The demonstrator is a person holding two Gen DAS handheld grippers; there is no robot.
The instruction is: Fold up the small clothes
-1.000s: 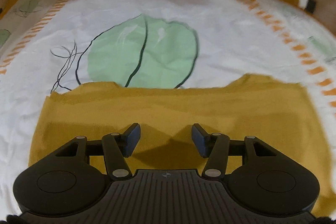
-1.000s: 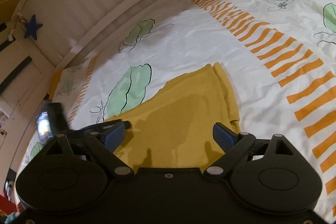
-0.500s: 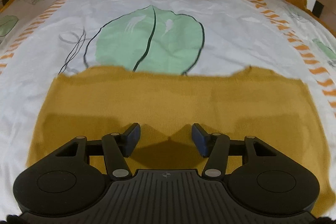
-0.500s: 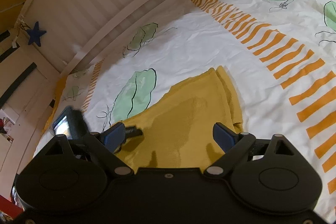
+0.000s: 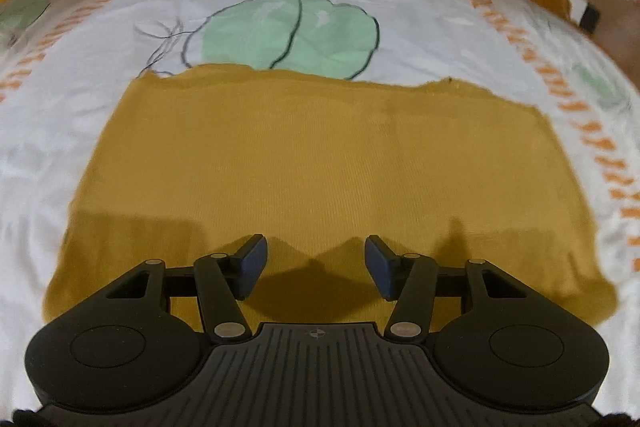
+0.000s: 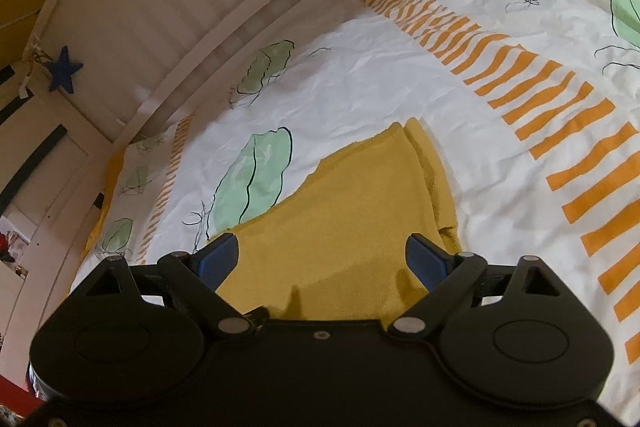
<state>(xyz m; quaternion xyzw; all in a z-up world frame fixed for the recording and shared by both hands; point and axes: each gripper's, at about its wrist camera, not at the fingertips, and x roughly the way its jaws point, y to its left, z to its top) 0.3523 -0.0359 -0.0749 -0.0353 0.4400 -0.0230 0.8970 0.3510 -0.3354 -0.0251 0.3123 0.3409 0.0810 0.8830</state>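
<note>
- On a bed dressed in a white cotton cover printed with green leaves and orange stripes (image 5: pixel 360 7), a mustard-yellow knitted garment (image 5: pixel 320 167) lies flat as a smooth, roughly rectangular panel, its far edge overlapping a green leaf print.
- The left gripper (image 5: pixel 316 263) hovers above the garment's near edge, jaws partly apart with nothing between the pads.
- The right gripper (image 6: pixel 322 259) hangs over the garment's right side, jaws wide and empty; doubled layers of the garment (image 6: pixel 352 203) show along that side edge.
- The next fold, by the look of it, wants both grippers to pinch every layer at matching corners, lift little, and lay the cloth over squarely without dragging the cover.
- Against the earlier frames, the left gripper has drawn back and more yellow cloth now fills its view; the right view stays much the same, and the other gripper no longer shows in it.
</note>
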